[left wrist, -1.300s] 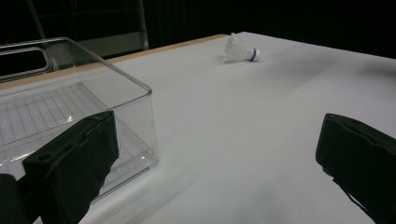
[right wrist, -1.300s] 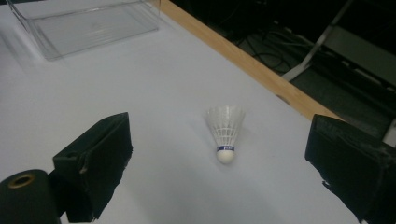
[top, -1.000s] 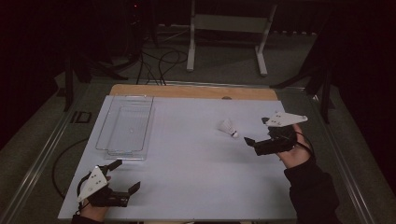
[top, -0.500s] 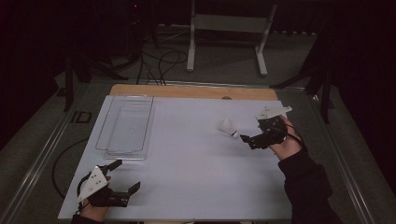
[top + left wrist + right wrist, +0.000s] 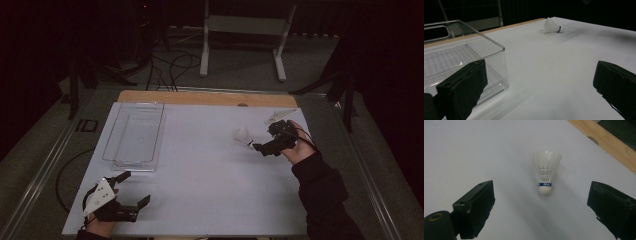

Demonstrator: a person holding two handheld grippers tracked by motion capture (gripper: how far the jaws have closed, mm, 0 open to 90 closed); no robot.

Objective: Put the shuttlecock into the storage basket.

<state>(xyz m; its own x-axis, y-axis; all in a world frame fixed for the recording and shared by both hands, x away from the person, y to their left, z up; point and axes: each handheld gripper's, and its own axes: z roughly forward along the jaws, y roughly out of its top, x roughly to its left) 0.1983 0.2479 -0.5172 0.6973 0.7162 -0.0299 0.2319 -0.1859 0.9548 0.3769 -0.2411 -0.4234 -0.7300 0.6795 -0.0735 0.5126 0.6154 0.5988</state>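
A white shuttlecock (image 5: 244,135) with a blue band lies on its side at the right middle of the white table (image 5: 210,180). My right gripper (image 5: 263,141) is just to its right, open, with its jaws pointed at it. In the right gripper view the shuttlecock (image 5: 545,173) lies ahead of the right gripper (image 5: 542,206), cork end toward me, between the lines of the two wide-set jaws and touching neither. My left gripper (image 5: 134,189) rests open at the near left corner. The left gripper (image 5: 539,86) holds nothing, and the shuttlecock (image 5: 552,26) lies far off.
A clear plastic tray (image 5: 111,155) stands at the far left of the table, its near corner (image 5: 500,47) close to my left jaw. A wooden strip (image 5: 200,97) runs along the far edge. Beyond it are a metal stand (image 5: 245,25) and floor cables.
My right gripper has moved left and a little farther along the table, closing in on the shuttlecock. The left gripper and the shuttlecock have stayed put.
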